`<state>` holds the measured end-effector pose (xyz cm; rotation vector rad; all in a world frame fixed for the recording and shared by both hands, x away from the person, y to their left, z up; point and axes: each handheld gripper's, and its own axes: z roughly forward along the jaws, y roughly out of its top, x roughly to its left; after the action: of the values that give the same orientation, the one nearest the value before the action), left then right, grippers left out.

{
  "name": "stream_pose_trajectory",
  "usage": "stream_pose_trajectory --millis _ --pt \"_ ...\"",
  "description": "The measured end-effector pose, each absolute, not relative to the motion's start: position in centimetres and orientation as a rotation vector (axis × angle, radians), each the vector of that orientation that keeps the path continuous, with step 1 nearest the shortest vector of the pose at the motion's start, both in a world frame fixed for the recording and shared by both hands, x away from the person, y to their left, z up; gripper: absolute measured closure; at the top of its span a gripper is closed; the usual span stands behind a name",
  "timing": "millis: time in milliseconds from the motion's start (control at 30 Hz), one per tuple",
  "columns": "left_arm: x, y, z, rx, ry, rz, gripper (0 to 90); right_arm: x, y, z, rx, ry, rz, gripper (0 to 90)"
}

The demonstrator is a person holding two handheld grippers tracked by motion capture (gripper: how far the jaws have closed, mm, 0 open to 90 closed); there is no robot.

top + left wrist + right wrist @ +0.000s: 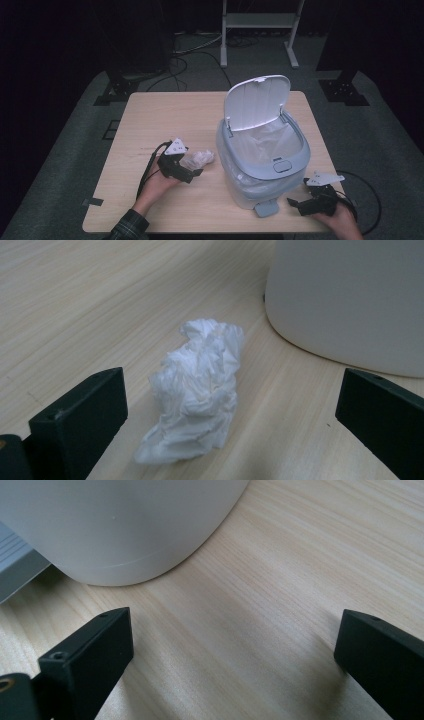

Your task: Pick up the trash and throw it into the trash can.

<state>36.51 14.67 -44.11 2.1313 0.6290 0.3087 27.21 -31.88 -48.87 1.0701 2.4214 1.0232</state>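
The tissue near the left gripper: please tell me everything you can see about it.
The tissue is white, thin paper crumpled into a loose, wrinkled lump, longer than wide. It lies on the wooden table, just left of the bin and apart from it. The left gripper is open, its jaws standing on either side of the tissue without touching it. Nothing else touches it but the table.

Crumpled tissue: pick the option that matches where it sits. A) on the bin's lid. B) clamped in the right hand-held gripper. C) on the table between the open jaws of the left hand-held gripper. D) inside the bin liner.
C: the crumpled tissue lies on the table, with the left hand-held gripper open, its jaws on either side and apart from it, beside the bin.
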Motion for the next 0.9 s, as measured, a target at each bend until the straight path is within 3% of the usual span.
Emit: stream_pose_trajectory --millis 900 --pt "39.9 12.5 -47.2 2.174 0.665 0.281 0.0 27.2 -31.9 -48.9 1.070 2.421 1.024 1.3"
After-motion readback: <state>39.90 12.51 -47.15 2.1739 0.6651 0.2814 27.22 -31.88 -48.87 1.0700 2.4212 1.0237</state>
